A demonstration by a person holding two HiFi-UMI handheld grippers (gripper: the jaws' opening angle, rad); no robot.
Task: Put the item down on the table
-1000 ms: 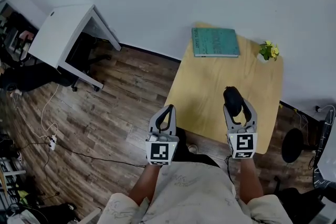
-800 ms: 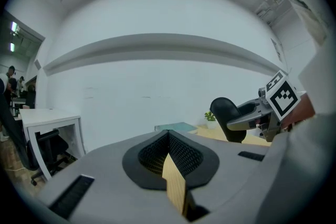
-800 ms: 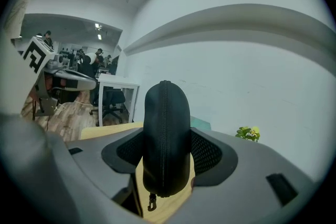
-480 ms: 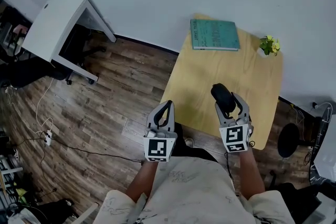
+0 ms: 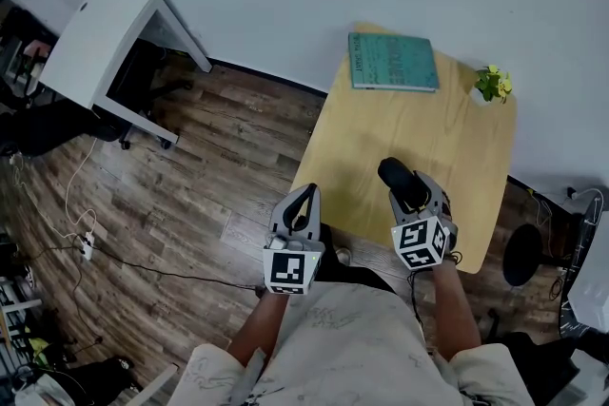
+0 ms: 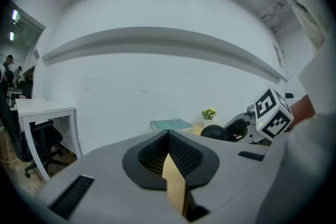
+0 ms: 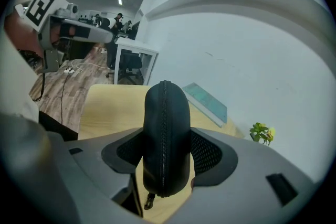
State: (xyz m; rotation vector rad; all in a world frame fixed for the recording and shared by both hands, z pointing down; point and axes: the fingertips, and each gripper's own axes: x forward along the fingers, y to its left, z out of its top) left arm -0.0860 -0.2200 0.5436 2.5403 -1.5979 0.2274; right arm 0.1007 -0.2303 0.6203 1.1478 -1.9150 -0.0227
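The black zippered oval hard case [image 7: 165, 134] is not yet down: the right gripper [image 5: 419, 198] clamps it between wide-spread jaws over the light wooden table's [image 5: 381, 133] near end, lowering and release apparently remaining, while the left gripper [image 5: 304, 201] hangs closed and empty.

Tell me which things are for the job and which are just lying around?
For the job: black case, held in the right tool; wooden table.
Just lying about: green book, little plant, white desk, the shut left tool.
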